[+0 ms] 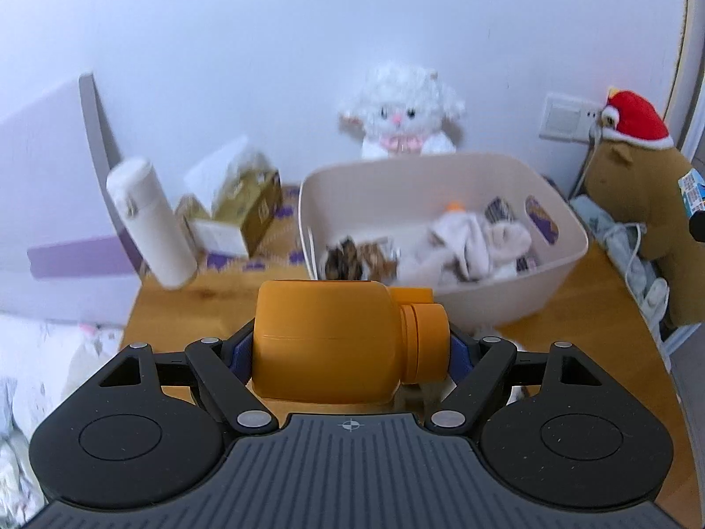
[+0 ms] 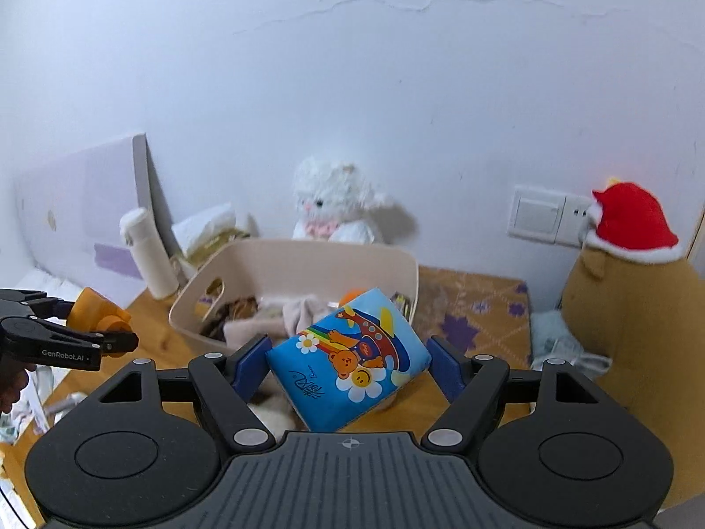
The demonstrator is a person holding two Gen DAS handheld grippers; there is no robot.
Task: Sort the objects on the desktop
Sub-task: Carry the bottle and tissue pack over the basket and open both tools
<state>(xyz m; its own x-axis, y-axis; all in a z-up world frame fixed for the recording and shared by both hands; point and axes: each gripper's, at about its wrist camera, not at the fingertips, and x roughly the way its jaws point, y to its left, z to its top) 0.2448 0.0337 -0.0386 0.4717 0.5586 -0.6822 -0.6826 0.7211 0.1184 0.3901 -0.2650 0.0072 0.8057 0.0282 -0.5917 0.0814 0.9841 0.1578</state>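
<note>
The left tongs (image 1: pixel 351 348) are clamped end to end on an orange bottle (image 1: pixel 335 339), one blue pad against its base and the other against its cap. The bottle lies sideways across the pads, probably because that was how it lay on the worktop (image 1: pixel 595 304) and the long-axis grip keeps it from rolling out. It is held clear of the wood, just short of the near wall of the bin (image 1: pixel 445 176), which sits straight ahead of the tongs; I judge it is meant to go in there.

The right tongs (image 2: pixel 348 363) carry a blue pack (image 2: pixel 350 359), tilted. The left pad touches its corner; on the right a gap shows between pad and pack, so I cannot tell how firmly it is pinched. It hangs just in front of the bin's near right corner, likely bound for the same place. The left tongs with the bottle show far to the left of the right tongs, well apart.

The bottle is plain, matte orange plastic, squat with rounded shoulders, a ribbed neck and a stubby cap of the same colour, no label visible. The pack is soft and pillowy, printed with a cartoon bear, plane, rainbow and daisies.

The bin already holds cloth (image 1: pixel 476 247) and small packets.
</note>
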